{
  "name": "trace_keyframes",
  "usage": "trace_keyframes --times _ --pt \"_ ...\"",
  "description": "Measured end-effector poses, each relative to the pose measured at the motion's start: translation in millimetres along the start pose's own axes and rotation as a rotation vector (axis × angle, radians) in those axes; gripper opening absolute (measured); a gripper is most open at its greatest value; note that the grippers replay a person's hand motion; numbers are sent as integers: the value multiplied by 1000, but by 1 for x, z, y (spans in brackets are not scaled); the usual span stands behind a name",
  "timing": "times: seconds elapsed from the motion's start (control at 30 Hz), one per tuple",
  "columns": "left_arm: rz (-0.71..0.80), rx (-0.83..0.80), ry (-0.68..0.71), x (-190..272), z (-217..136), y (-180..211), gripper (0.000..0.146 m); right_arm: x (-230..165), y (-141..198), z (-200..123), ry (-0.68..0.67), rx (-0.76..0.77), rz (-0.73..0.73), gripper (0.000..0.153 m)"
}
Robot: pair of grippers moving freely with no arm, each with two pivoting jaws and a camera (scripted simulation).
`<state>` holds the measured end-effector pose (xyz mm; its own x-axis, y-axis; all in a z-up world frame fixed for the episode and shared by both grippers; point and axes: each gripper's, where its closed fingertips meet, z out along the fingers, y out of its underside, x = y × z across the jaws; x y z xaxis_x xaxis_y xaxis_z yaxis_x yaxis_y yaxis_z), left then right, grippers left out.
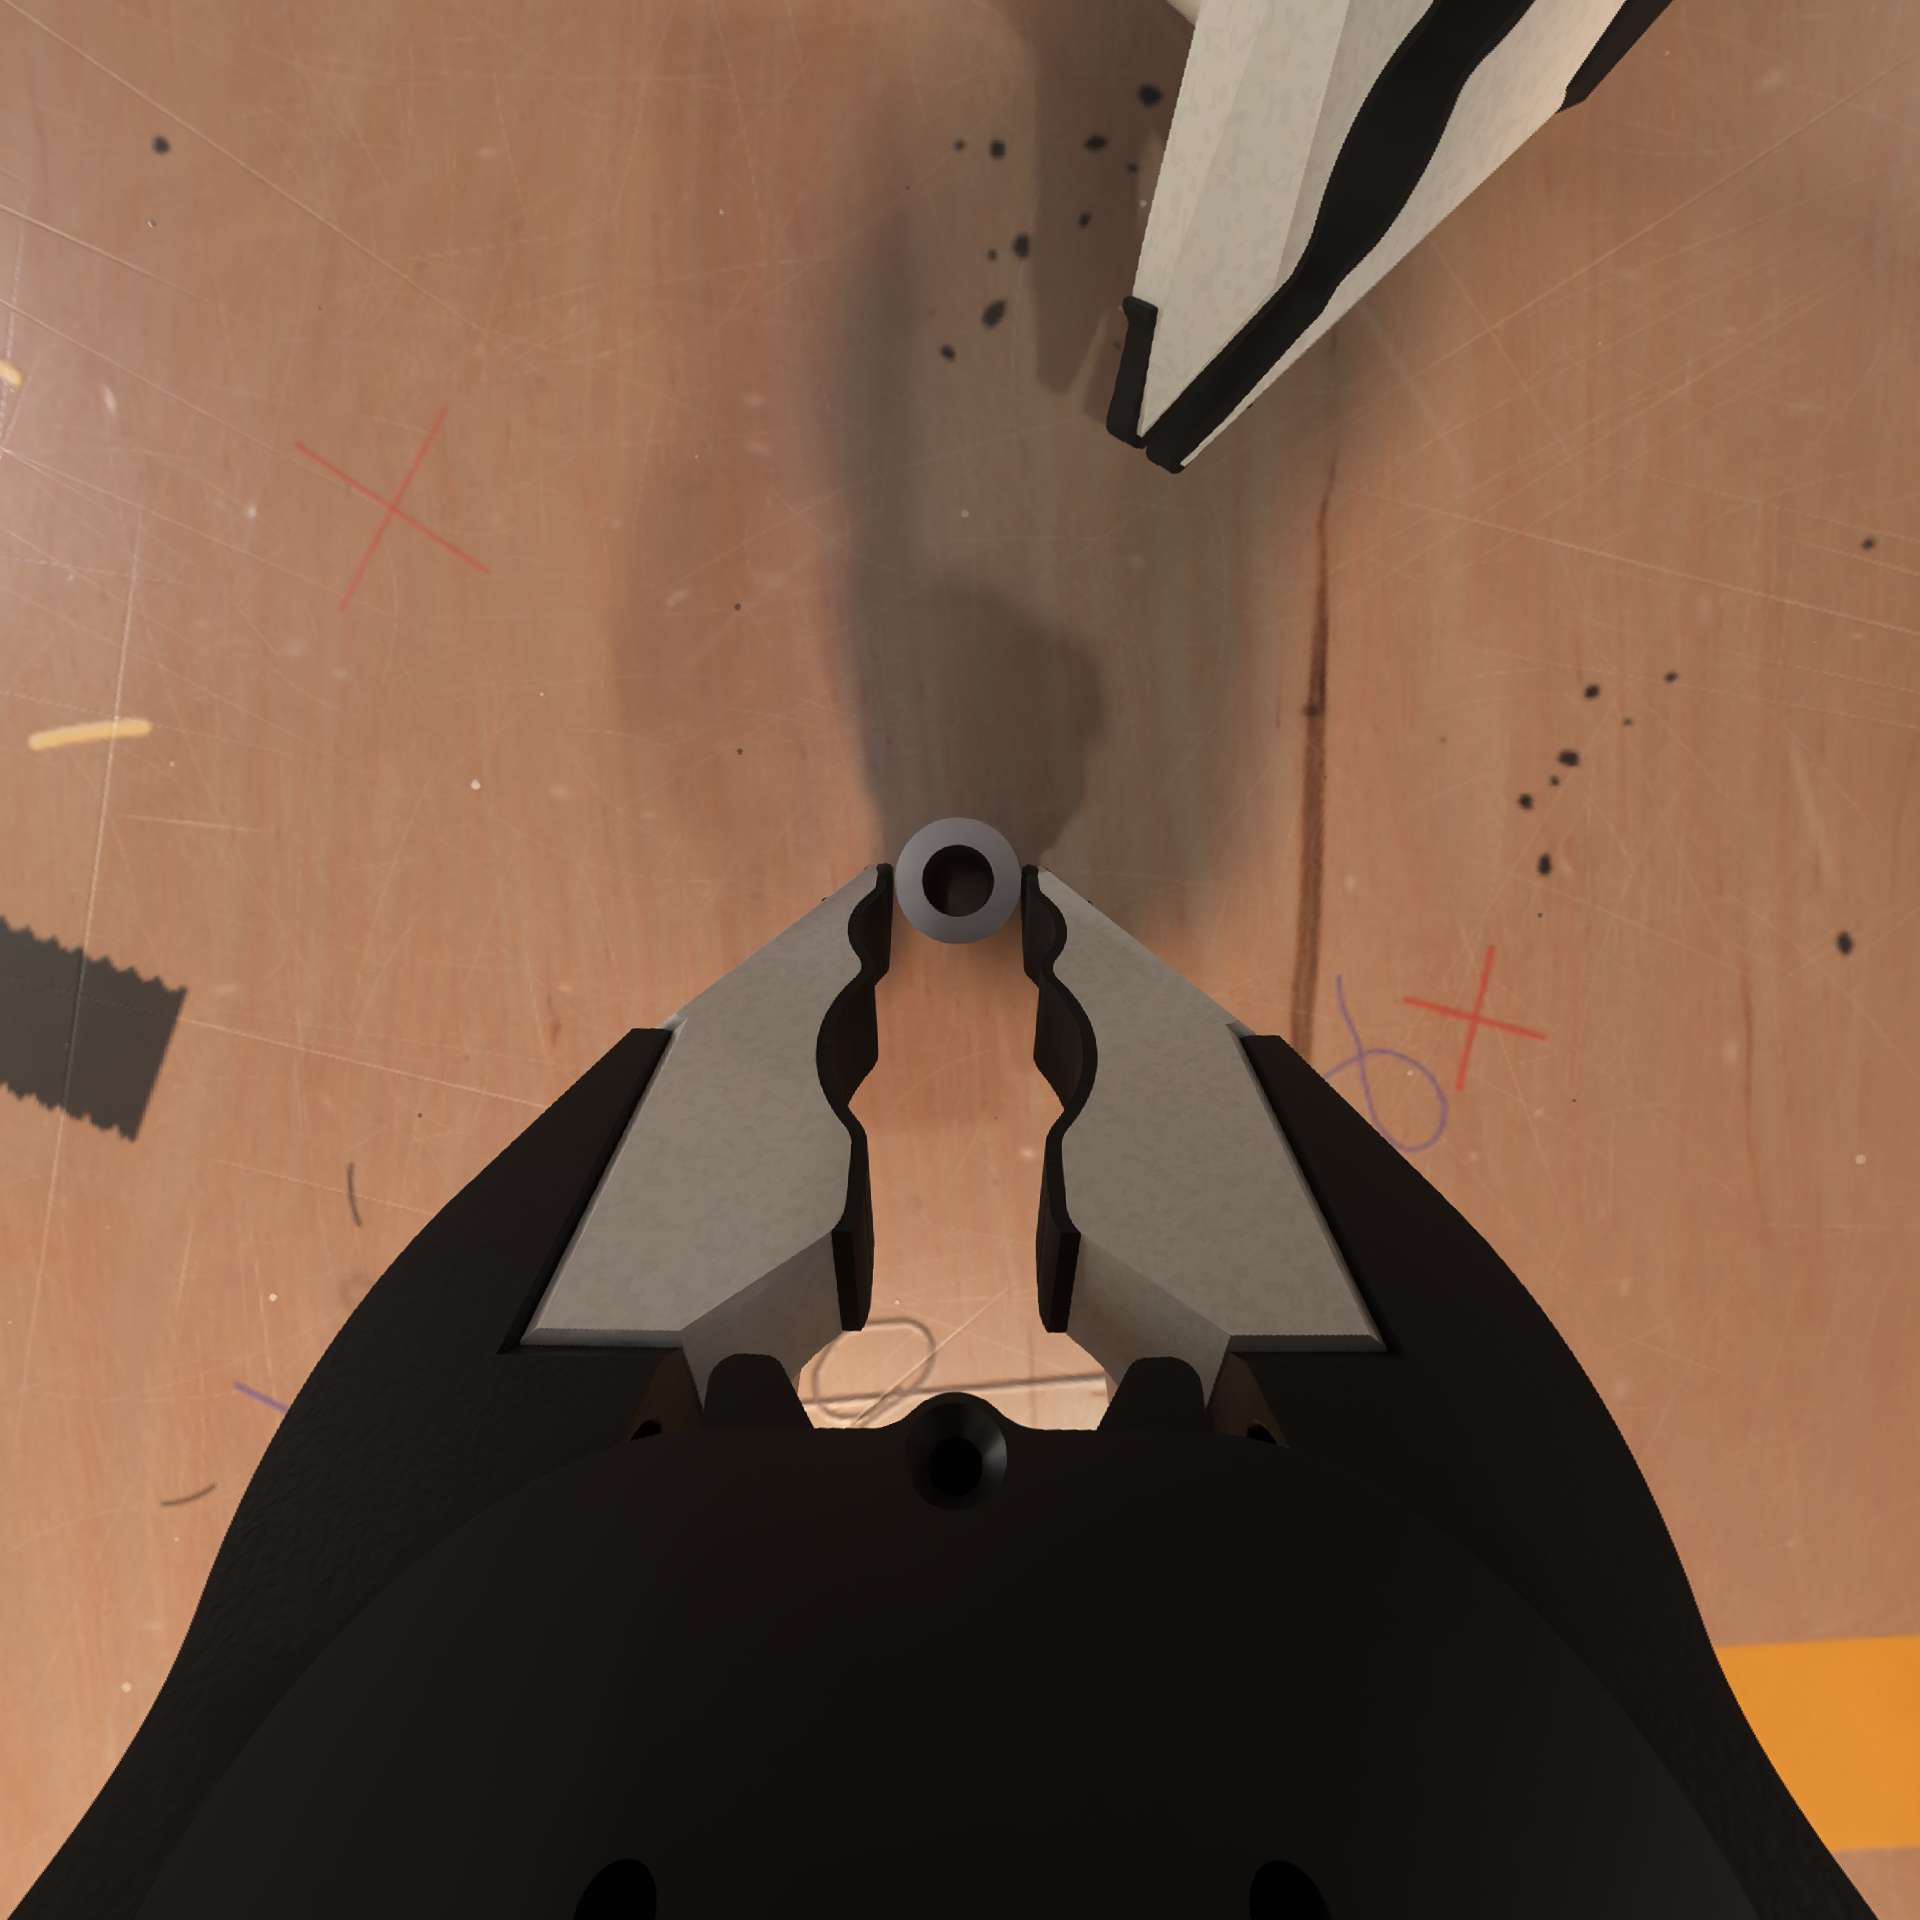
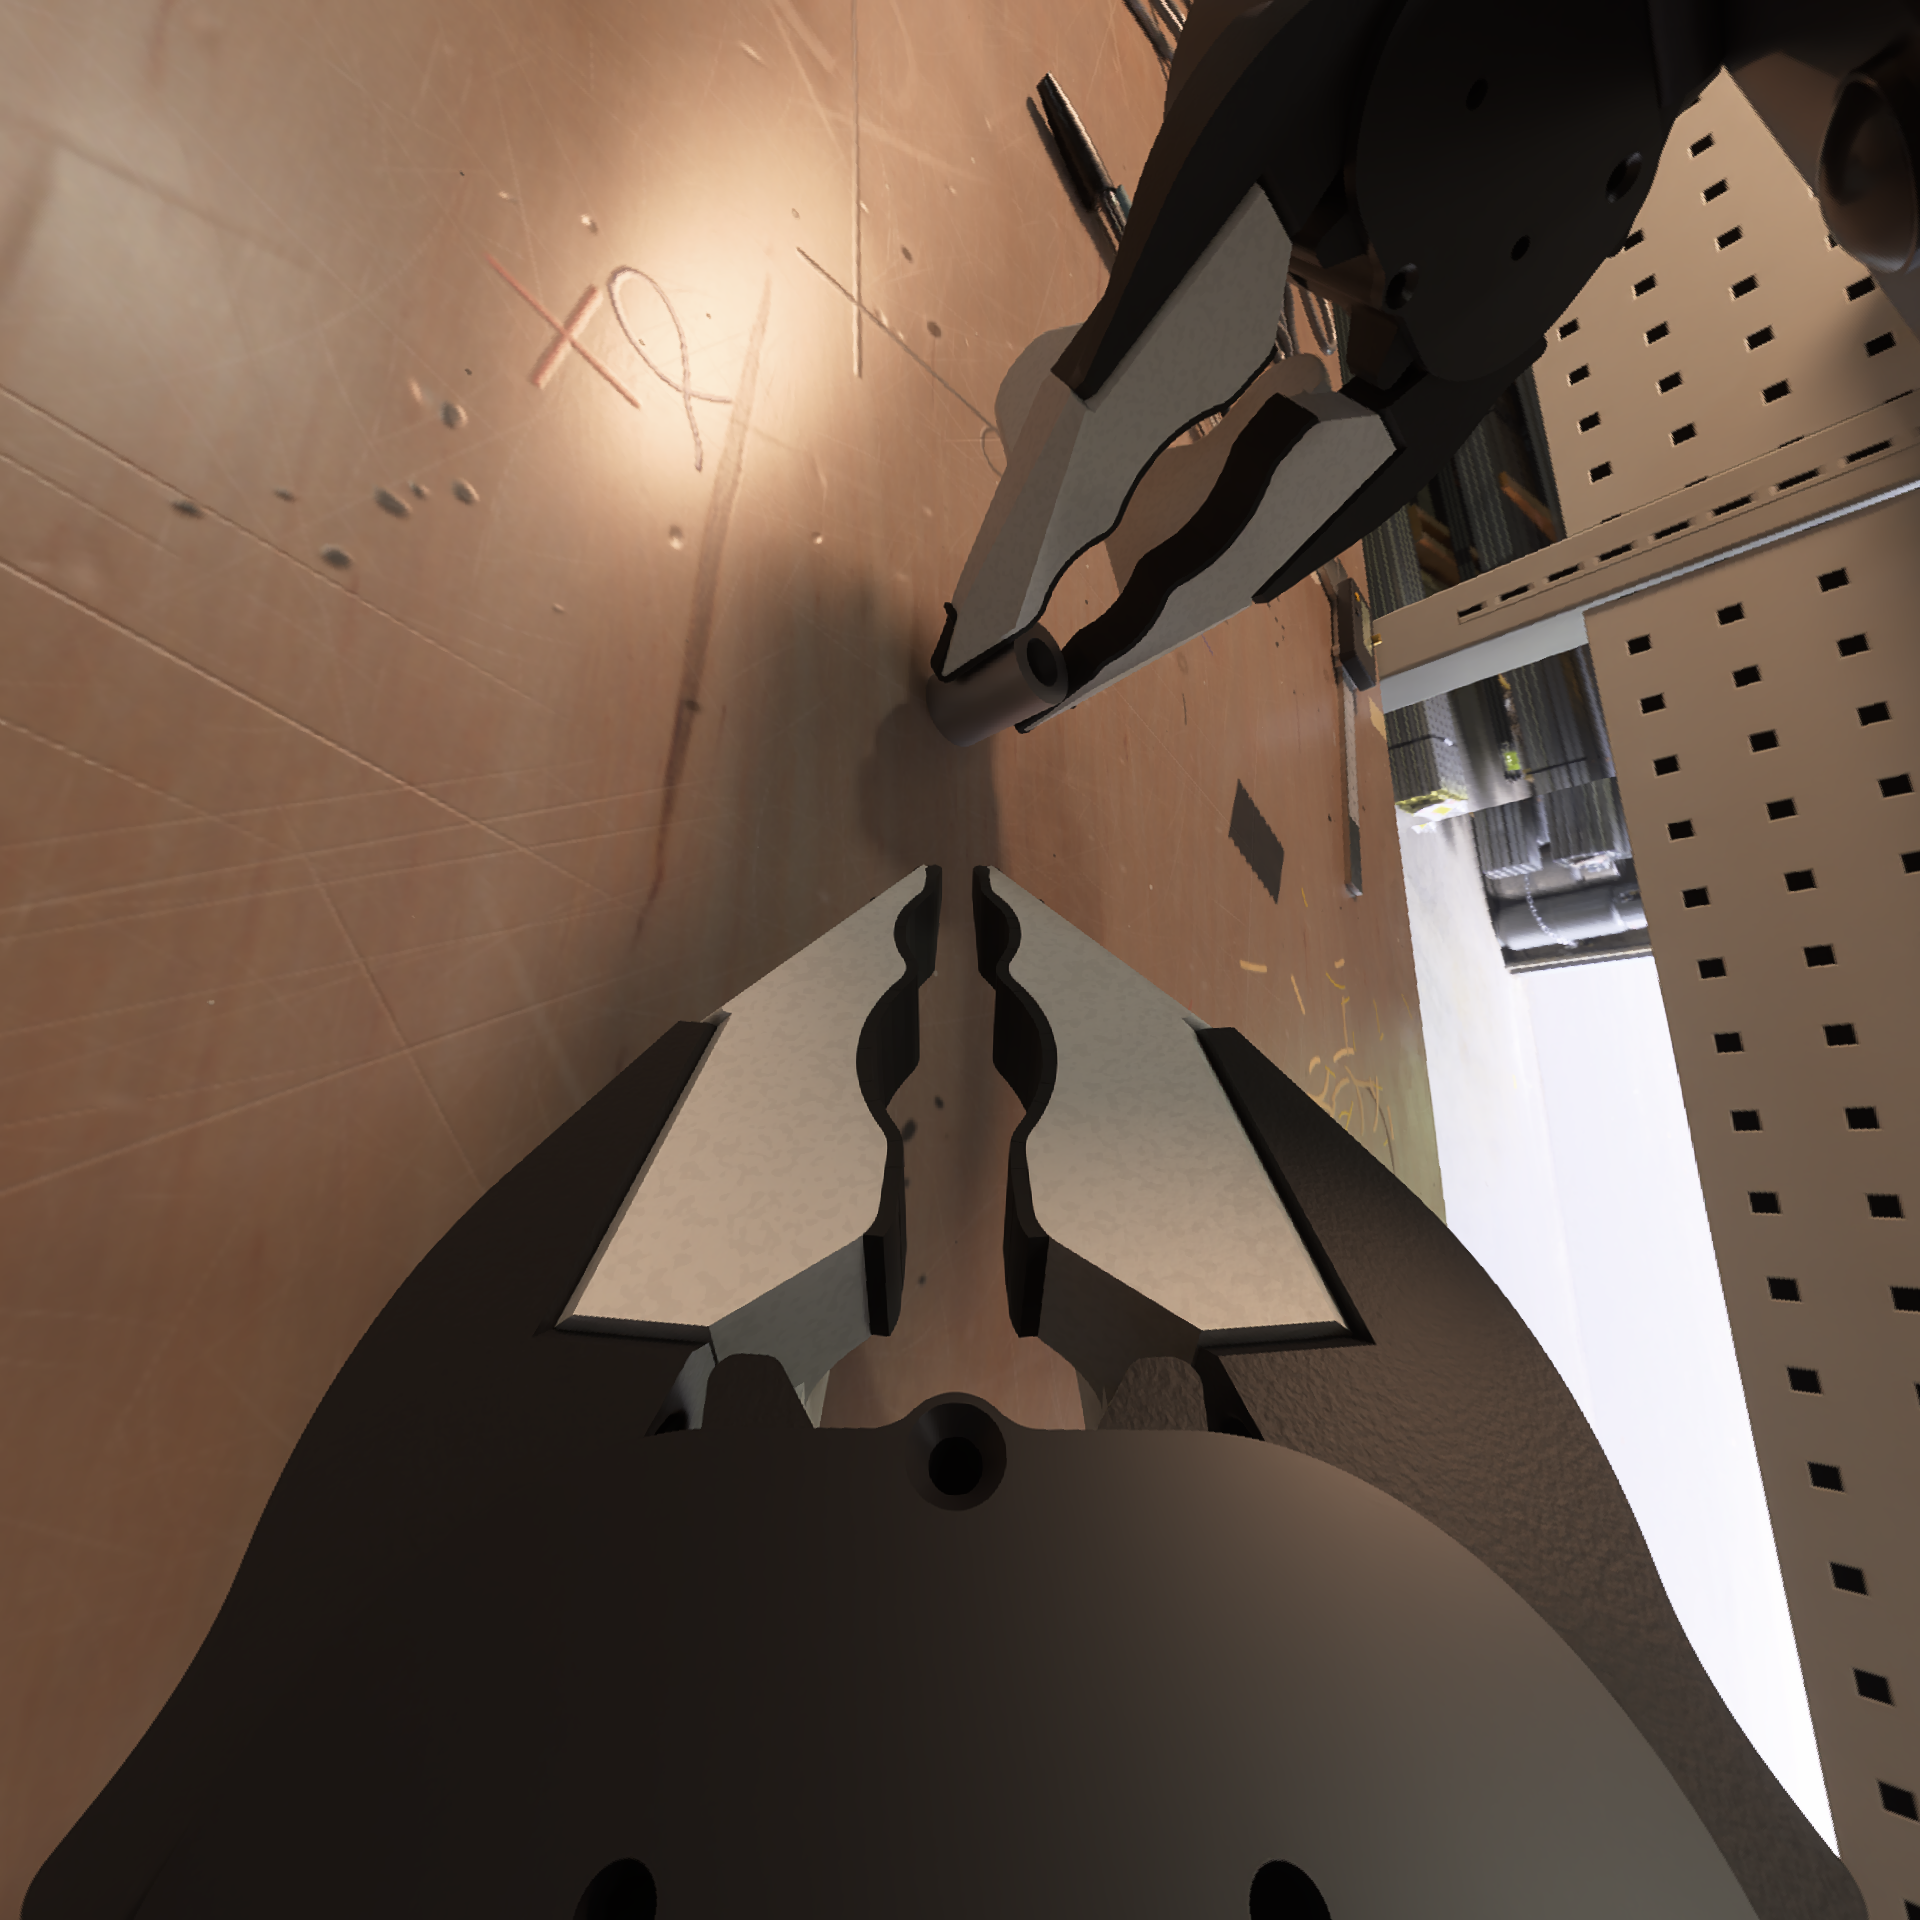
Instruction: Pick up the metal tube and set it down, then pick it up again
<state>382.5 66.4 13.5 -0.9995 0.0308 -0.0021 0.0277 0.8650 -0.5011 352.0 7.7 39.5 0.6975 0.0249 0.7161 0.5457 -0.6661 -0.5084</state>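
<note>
The metal tube (image 1: 957,881) is a short grey cylinder that I see end-on, standing upright on the scratched wooden table (image 1: 468,779). My left gripper (image 1: 957,888) points down at it, and its fingertips press the tube from both sides. In the right wrist view the tube (image 2: 987,696) sits between the left gripper's (image 2: 1003,675) tips with its lower end at the table surface. My right gripper (image 2: 956,883) is shut and empty, with only a thin slit between the tips. It hovers a short way from the tube and also shows in the left wrist view (image 1: 1148,442) at the upper right.
A black serrated patch (image 1: 83,1029) lies at the left and an orange strip (image 1: 1829,1756) at the lower right. Red crosses and pen marks dot the wood. Beige perforated panels (image 2: 1766,935) stand past the table's edge (image 2: 1392,935). A dark pen-like object (image 2: 1070,135) lies far off.
</note>
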Motion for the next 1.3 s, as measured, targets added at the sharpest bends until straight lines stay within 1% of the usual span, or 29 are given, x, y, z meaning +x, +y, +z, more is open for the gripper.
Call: trace_keyframes --times 0.2,0.3,0.4,0.53,0.63,0.73,0.83,1.03,1.17,1.3 --pt "-22 -19 28 0 -3 -2 25 7 0 2 26 13 27 5" --pt "-46 9 30 -1 -7 -5 25 15 -1 4 61 24 33 5" --pt "-50 18 33 0 -9 -4 24 19 -3 8 67 48 21 6" --pt "-47 -1 30 0 -7 -1 25 25 -7 21 52 74 -11 10" --pt "-49 2 31 0 -4 0 27 23 -7 32 11 87 -22 13" --pt "-34 1 32 1 -2 0 22 22 -9 38 -10 114 -27 17" --pt "-25 -14 21 2 -3 1 22 17 -10 41 -81 138 -33 21" --pt "-27 -77 3 3 -5 3 22 12 -17 46 -200 189 74 23" --pt "-36 -127 -16 2 -6 3 22 9 -20 48 -206 198 106 24" --pt "-64 -123 -3 2 -5 -1 22 9 -16 49 -192 174 105 28"
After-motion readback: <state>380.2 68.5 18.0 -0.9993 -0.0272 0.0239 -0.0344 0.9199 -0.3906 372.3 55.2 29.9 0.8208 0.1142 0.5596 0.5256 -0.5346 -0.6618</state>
